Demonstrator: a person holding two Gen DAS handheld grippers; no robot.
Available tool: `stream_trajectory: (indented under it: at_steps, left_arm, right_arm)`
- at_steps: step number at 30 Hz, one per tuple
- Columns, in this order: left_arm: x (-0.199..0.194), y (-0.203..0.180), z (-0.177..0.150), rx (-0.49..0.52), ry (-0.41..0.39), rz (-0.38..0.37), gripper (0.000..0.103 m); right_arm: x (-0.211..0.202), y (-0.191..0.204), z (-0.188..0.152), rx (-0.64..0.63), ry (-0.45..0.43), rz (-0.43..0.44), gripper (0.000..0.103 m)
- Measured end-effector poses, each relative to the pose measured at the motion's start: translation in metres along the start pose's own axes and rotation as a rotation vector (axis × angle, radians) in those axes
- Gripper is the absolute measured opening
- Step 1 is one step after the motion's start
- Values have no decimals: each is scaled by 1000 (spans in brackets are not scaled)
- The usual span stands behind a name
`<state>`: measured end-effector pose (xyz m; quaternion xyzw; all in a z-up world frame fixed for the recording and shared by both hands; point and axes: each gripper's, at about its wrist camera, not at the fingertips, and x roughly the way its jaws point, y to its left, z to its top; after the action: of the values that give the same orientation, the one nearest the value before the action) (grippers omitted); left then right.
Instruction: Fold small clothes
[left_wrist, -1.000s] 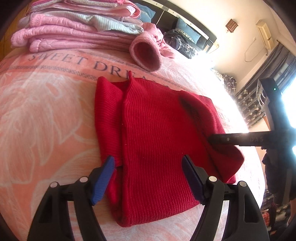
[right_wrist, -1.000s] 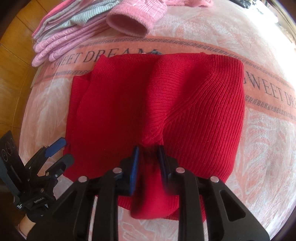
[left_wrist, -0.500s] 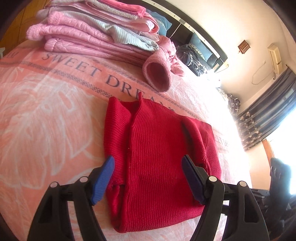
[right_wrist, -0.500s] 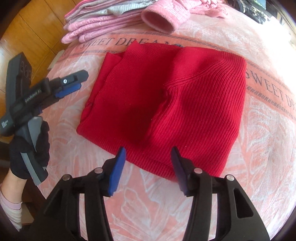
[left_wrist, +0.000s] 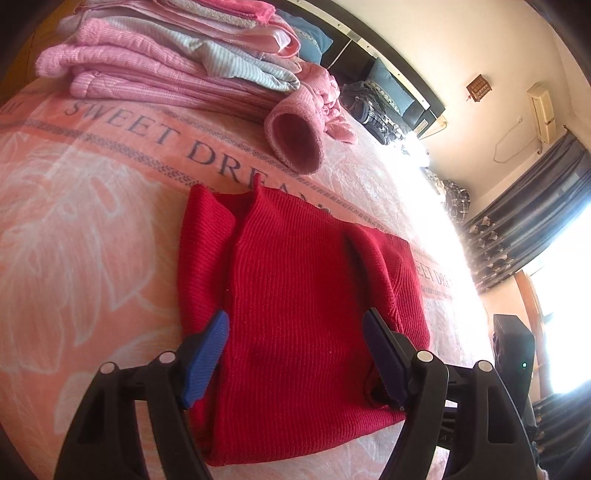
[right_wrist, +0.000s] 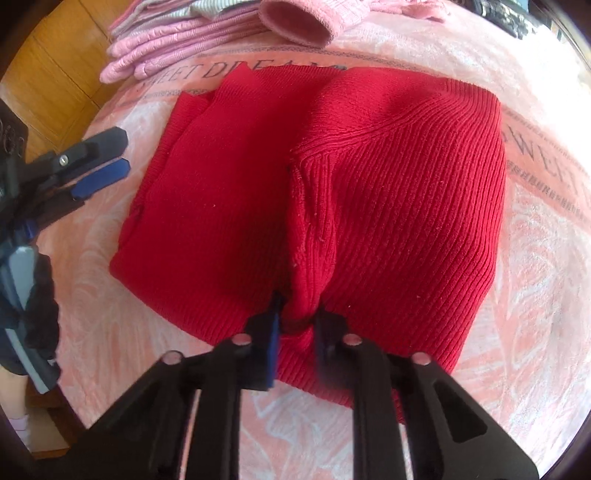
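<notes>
A red knit sweater (left_wrist: 303, 295) lies partly folded on the pink "SWEET DREAM" blanket (left_wrist: 74, 221). My left gripper (left_wrist: 295, 332) hovers open over its near end, one blue pad on each side, gripping nothing. In the right wrist view the sweater (right_wrist: 388, 184) fills the middle, and my right gripper (right_wrist: 297, 314) is shut on a bunched fold at its near edge. The left gripper (right_wrist: 99, 170) shows at the sweater's left side, held by a gloved hand (right_wrist: 37, 321). The right gripper's black body (left_wrist: 513, 347) sits at the right of the left wrist view.
A stack of folded pink and striped clothes (left_wrist: 147, 74) lies at the far end of the bed, with a pink sleeve cuff (left_wrist: 295, 144) pointing at the sweater. Pillows and dark bedding (left_wrist: 384, 77) lie beyond. Wooden floor (right_wrist: 55, 81) lies past the bed's left edge.
Half a second ago my right gripper stood open, back from the sweater; now it has moved in and shut on the near edge fold. My left gripper stayed open and shifted slightly.
</notes>
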<state>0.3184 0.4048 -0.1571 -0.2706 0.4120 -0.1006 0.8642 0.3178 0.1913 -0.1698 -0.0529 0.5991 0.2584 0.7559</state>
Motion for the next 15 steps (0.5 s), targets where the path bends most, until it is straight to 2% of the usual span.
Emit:
stream_trajectory:
  at_steps: [4, 8, 11, 15]
  left_arm:
    - [19, -14, -4, -40, 59, -94, 75]
    - [48, -28, -7, -125, 142, -219, 75]
    - [75, -37, -8, -206, 206, -302, 75]
    - [104, -45, -6, -293, 214, -379, 75]
  right_arm:
    - [-21, -22, -4, 66, -22, 145, 9]
    - [-44, -38, -5, 100, -58, 240, 9]
    - [-59, -51, -5, 113, -81, 281, 9]
    - [-74, -64, -11, 119, -106, 316, 9]
